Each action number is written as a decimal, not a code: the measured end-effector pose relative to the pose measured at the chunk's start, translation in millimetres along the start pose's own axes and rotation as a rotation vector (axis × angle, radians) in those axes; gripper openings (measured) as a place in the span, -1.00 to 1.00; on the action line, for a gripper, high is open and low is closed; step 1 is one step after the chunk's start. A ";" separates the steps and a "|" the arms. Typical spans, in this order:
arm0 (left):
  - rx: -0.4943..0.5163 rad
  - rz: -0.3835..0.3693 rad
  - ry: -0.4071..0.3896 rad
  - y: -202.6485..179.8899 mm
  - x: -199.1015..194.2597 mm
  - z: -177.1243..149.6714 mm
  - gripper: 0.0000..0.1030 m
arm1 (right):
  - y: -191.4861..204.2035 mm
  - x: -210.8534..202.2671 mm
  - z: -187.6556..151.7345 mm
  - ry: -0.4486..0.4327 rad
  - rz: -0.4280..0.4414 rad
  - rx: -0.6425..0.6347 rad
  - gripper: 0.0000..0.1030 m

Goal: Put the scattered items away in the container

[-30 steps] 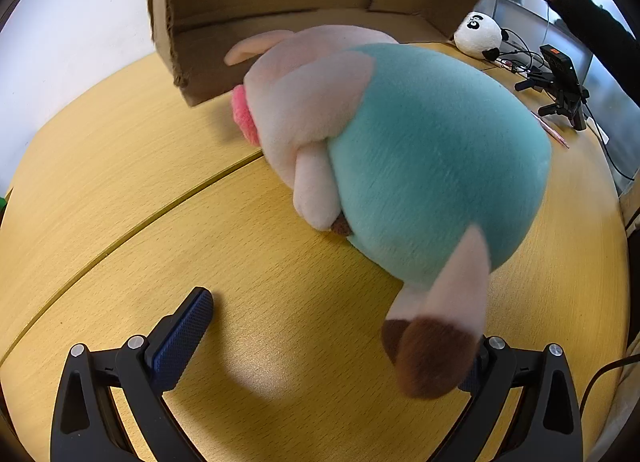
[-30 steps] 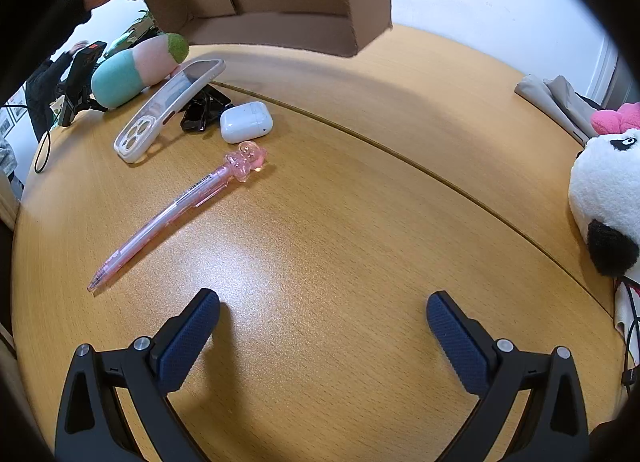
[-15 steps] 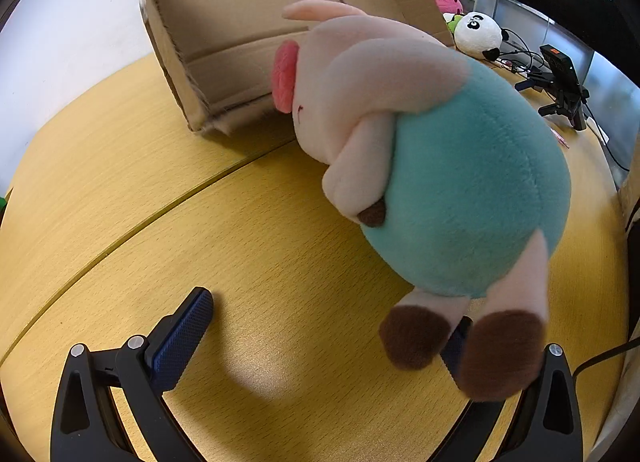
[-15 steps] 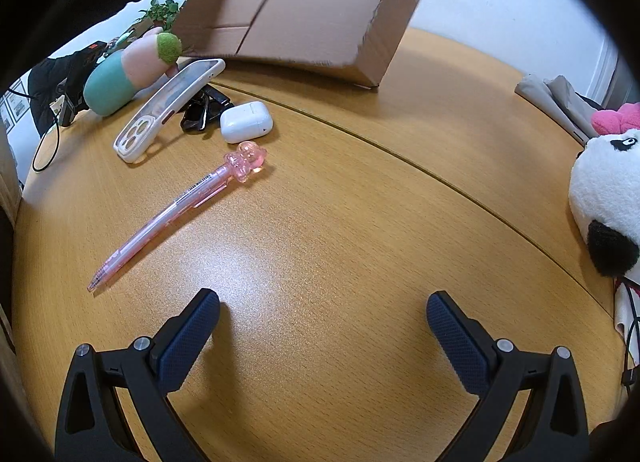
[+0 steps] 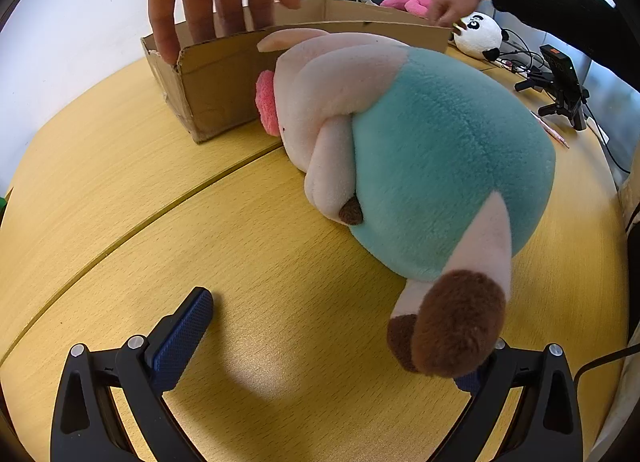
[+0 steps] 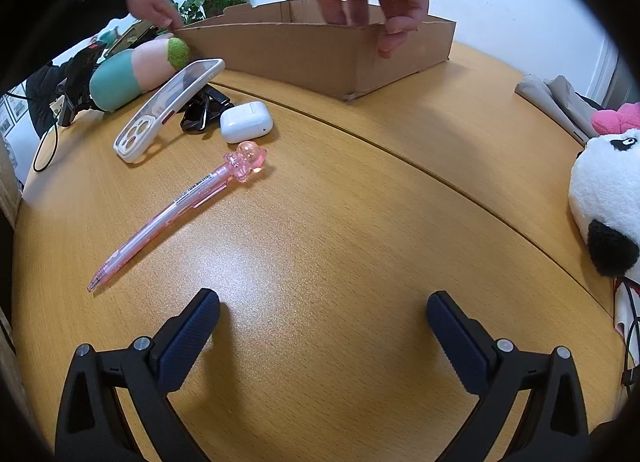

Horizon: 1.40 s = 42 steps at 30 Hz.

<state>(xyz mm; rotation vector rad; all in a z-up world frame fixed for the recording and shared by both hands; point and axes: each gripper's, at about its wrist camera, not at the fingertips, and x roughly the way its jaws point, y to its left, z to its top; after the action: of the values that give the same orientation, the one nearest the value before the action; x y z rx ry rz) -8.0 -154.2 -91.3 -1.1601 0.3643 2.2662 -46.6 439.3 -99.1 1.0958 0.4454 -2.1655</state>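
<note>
Cardboard box (image 6: 320, 57) rests on the counter (image 6: 320, 221); right hand-held gripper (image 6: 322, 324) gapes empty, left hand-held gripper (image 5: 336, 338) wide, plush pig (image 5: 420, 165) between.

Both views are bright and evenly lit from above, with a soft glare patch on the desk (image 6: 256, 274). Shadows are short and soft. The fisheye bends the edges, and the corners are black.

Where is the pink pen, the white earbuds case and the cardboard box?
pink pen (image 6: 172, 215), right wrist view, middle of barrel.
white earbuds case (image 6: 246, 127), right wrist view, lid top.
cardboard box (image 6: 304, 57), right wrist view, front wall.
</note>
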 end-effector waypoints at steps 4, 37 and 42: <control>0.001 -0.001 0.000 -0.3 0.2 -0.1 1.00 | 0.1 0.1 0.0 0.000 0.000 0.000 1.00; -0.232 0.175 -0.005 -47.4 -20.6 -30.1 1.00 | 55.5 -11.9 -4.2 -0.021 -0.185 0.254 0.99; -0.292 0.215 0.034 -68.2 -24.9 -32.0 1.00 | 99.7 -51.6 27.2 -0.203 -0.218 0.304 0.99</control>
<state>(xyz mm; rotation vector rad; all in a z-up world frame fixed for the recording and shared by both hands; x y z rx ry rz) 65.0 -123.3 -89.1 -1.3614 0.1809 2.5535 28.5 372.9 -41.9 1.0068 0.1504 -2.5697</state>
